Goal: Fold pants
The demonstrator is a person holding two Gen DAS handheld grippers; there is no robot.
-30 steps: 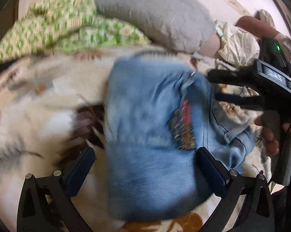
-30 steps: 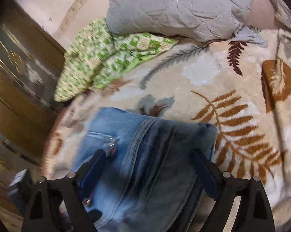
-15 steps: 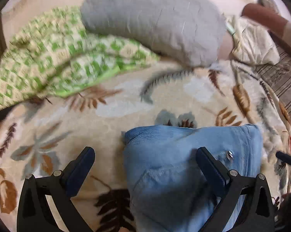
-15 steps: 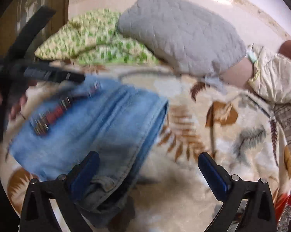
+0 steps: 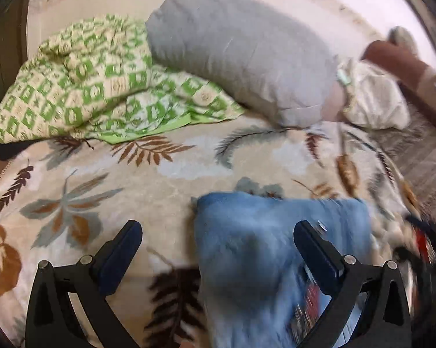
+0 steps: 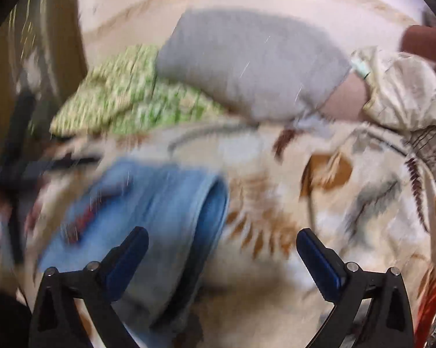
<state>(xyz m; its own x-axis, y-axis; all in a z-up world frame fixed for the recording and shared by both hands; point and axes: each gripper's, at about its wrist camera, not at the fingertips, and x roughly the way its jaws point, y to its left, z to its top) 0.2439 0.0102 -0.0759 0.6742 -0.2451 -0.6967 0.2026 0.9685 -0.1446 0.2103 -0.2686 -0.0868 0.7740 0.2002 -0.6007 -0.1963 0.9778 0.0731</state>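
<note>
- Left wrist view is showing a leaf-patterned blanket [image 5: 165, 203], with a grey pillow [image 5: 241, 49] and a green checked quilt [image 5: 81, 87] lying beyond the tongs.
- Folded jeans [image 5: 264, 249] are lying between the left tongs [image 5: 218, 249], their long axis running away from them.
- Both tongs are standing wide apart, the right tongs [image 6: 222, 253] having just been opening, empty.

Warm indoor light, glare top edge; right view heavily motion-blurred, fisheye corners dark, perhaps vignetting.
</note>
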